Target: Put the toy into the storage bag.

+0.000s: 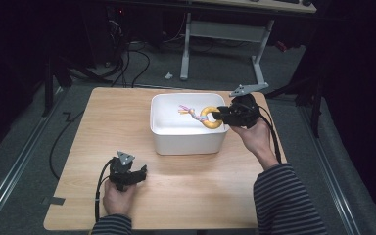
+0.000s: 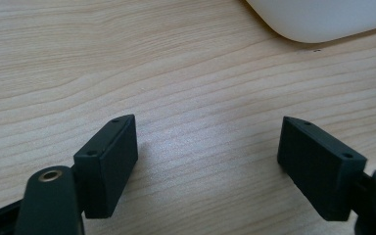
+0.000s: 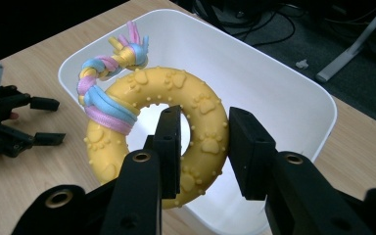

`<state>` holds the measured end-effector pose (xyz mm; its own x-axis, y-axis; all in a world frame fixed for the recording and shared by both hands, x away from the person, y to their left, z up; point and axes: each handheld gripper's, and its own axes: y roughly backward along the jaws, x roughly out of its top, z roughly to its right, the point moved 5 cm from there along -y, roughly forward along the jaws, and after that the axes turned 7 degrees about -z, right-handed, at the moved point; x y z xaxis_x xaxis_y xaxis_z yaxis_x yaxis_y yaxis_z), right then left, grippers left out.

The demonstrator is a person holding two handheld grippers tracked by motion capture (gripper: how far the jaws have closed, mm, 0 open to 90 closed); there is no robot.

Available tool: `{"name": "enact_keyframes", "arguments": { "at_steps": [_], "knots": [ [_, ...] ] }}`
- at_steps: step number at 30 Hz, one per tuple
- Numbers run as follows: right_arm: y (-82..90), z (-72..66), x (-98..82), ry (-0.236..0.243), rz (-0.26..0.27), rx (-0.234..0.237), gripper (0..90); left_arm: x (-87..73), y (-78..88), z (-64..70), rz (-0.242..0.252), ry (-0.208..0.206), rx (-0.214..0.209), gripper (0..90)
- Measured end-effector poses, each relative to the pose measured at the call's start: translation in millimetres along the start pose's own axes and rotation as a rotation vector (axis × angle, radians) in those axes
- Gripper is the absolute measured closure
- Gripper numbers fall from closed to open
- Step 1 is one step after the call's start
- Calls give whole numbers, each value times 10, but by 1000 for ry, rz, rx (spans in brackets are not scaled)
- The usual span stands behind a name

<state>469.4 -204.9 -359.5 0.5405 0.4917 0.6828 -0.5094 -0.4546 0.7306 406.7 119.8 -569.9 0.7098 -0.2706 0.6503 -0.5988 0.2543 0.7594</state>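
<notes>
The right gripper (image 3: 203, 147) is clamped on a yellow rubber ring toy (image 3: 203, 105), one jaw poking through the hole and the other pressed against the outer edge, so the ring's band is pinched between them. The ring is studded with little paw prints and bumps, and a braided rope (image 3: 105, 85) in pink, blue and yellow is knotted round its far side, ending in a frayed tuft. From above, the ring (image 1: 210, 117) hangs at the right-hand rim of a white plastic bin (image 1: 176, 139) that sits near the middle of the wooden table (image 1: 176, 196), with the rope trailing inward over the bin's bare floor. The right hand (image 1: 254, 134) comes in from beside the bin, its sleeve striped. The left gripper (image 1: 138, 174) rests low over the table near the front edge, well apart from the bin, its jaws standing wide apart with only bare wood between them (image 2: 208, 147).
</notes>
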Motion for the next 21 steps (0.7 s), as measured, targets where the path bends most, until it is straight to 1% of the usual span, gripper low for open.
{"name": "enact_keyframes", "arguments": {
  "at_steps": [2, 4, 6, 8, 11, 14, 16, 17, 18, 19, 21],
  "knots": [
    [-81, 23, 10, -8, -12, -2, 678, 1, -1, -1, 0, -2, 3, 233],
    [-151, 54, 18, -11, -24, -15, 678, 1, -1, -1, 0, -1, 3, 234],
    [-251, 115, 20, -28, -35, -13, 678, 1, 0, -2, 0, -1, 3, 235],
    [-274, 129, 19, -25, -42, -20, 678, 0, 1, -3, -1, 2, 0, 235],
    [-380, 160, 12, -45, -65, -32, 677, 0, 2, -4, 0, 4, -3, 235],
    [-459, 166, 19, -48, -70, -36, 678, 0, 2, -5, 1, 5, -3, 235],
    [-515, 153, 20, -55, -81, -30, 677, 0, 3, -7, 1, 6, -5, 235],
    [-565, 144, 12, -45, -101, -37, 677, 0, 3, -8, 2, 7, -6, 235],
    [-565, 144, 12, -45, -101, -37, 677, 0, 3, -8, 3, 8, -8, 235],
    [-587, 138, 6, -37, -114, -46, 677, 0, 4, -9, 3, 9, -9, 235],
    [-628, 122, 3, -36, -122, -39, 677, 0, 4, -11, 5, 11, -9, 235]
  ]
}}
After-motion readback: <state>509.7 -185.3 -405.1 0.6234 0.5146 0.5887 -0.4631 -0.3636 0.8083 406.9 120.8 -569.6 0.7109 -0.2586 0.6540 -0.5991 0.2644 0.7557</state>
